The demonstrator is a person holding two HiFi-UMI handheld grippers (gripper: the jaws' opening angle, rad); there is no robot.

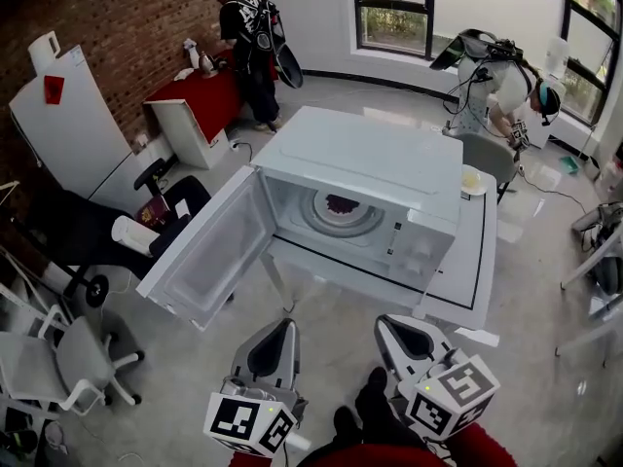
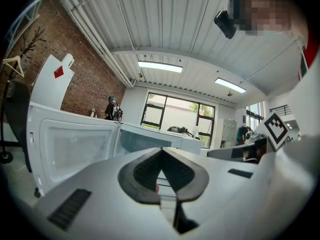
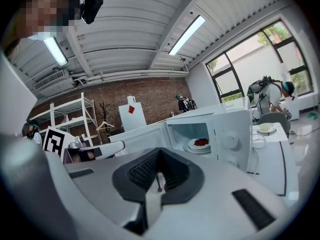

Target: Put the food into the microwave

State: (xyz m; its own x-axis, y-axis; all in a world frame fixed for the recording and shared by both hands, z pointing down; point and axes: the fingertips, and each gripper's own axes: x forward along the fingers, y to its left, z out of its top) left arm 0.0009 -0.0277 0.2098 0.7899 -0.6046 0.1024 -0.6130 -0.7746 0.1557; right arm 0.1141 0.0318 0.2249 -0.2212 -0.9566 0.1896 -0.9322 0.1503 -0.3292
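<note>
Currently, one microwave (image 1: 362, 163), one plate of food (image 1: 341, 208) inside, two closed grippers (image 1: 289, 323) (image 1: 383, 319)

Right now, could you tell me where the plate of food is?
In the head view, the plate of food sits inside the microwave, right of its open door.
</note>
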